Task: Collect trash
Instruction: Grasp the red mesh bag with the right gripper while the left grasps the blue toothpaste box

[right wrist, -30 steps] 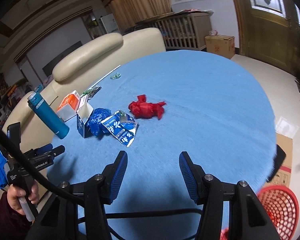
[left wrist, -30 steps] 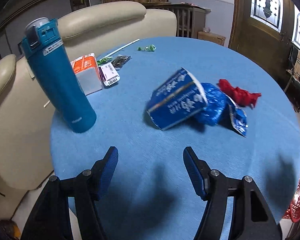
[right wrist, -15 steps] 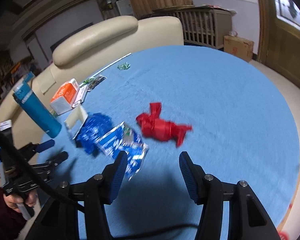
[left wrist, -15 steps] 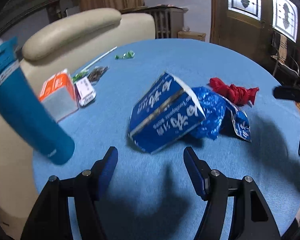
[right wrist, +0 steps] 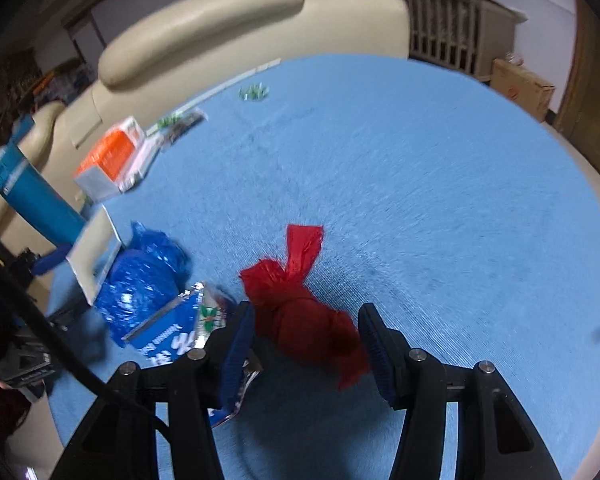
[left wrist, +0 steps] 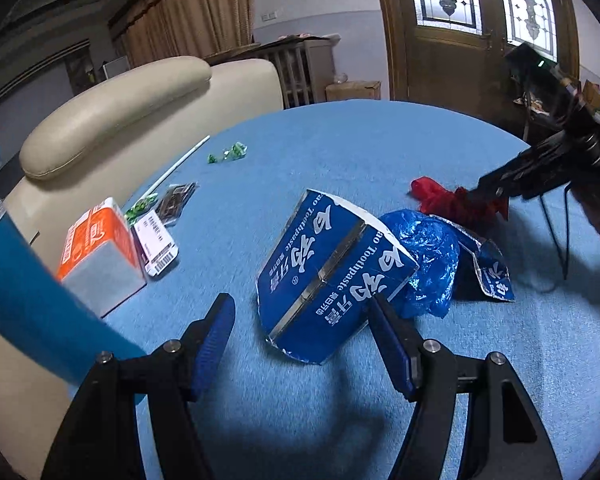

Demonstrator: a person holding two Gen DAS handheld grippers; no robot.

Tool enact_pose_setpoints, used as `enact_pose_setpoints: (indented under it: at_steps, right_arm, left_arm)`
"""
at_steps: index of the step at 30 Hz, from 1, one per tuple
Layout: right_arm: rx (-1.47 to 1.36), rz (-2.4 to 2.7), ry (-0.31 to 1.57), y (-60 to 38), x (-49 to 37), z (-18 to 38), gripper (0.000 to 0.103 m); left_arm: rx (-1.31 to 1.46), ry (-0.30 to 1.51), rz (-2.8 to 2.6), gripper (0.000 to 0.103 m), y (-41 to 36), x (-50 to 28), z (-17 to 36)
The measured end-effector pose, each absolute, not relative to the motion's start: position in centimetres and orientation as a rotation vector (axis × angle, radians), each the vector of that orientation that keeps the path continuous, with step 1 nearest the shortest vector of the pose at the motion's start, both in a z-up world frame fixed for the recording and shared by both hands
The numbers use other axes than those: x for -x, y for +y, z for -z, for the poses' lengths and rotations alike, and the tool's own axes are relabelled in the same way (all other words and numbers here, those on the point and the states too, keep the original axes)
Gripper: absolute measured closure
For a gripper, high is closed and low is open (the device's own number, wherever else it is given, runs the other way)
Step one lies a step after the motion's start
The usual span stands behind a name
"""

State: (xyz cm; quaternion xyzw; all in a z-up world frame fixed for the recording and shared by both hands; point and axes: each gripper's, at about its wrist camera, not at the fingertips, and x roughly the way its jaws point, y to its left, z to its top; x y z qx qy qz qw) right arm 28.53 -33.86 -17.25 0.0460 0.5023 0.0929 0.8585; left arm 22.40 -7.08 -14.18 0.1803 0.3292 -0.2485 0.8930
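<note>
A torn blue toothpaste box [left wrist: 332,280] lies on the round blue table [left wrist: 340,152]. My left gripper [left wrist: 304,328] stands open, its fingertips on either side of the box's near end without pressing it. Behind the box are a crumpled blue plastic bag [left wrist: 428,264] and a torn blue wrapper [left wrist: 492,276]. A knotted red plastic bag [right wrist: 300,320] lies between the fingers of my right gripper [right wrist: 306,332], whose jaws stand apart and are not squeezing it. In the left wrist view the right gripper [left wrist: 496,192] reaches onto the red bag [left wrist: 436,196].
A teal bottle [left wrist: 20,280] stands close at the left, next to an orange box [left wrist: 96,252] and small packets [left wrist: 158,244]. Green candy wrappers [left wrist: 226,154] and a white stick [left wrist: 180,164] lie farther back. A cream sofa [left wrist: 120,112] borders the table.
My right gripper has come down and forward until the red bag sits between its fingers. My left gripper has rolled and closed in on the toothpaste box; the bottle slid to the view's left edge.
</note>
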Motion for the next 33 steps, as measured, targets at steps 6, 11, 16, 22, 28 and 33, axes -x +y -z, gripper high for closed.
enact_pose_setpoints:
  at_steps: [6, 11, 16, 22, 28, 33]
  right_arm:
    - [-0.091, -0.245, 1.076, -32.7, -29.1, 18.5, 0.053]
    - [-0.056, -0.241, 1.076, -31.2, -28.6, 19.4, 0.059]
    - [-0.133, -0.194, 1.037, -31.5, -28.0, 19.2, 0.061]
    - [-0.290, -0.150, 0.953, -33.1, -25.0, 18.0, 0.061]
    - [-0.390, -0.105, 0.928, -33.8, -21.2, 17.5, 0.061]
    - [-0.444, -0.067, 0.896, -34.4, -18.6, 16.6, 0.061]
  left_arm:
    - [-0.345, 0.686, 0.590, 0.033, -6.7, -22.4, 14.4]
    - [-0.380, 0.684, 0.611, 0.033, -7.1, -21.7, 15.3]
    - [-0.387, 0.680, 0.591, 0.033, -7.0, -22.3, 15.9]
    - [-0.452, 0.618, 0.592, 0.033, -7.7, -22.4, 15.8]
    - [-0.512, 0.573, 0.618, 0.033, -8.4, -22.5, 15.9]
    - [-0.537, 0.586, 0.658, 0.033, -8.8, -23.5, 16.2]
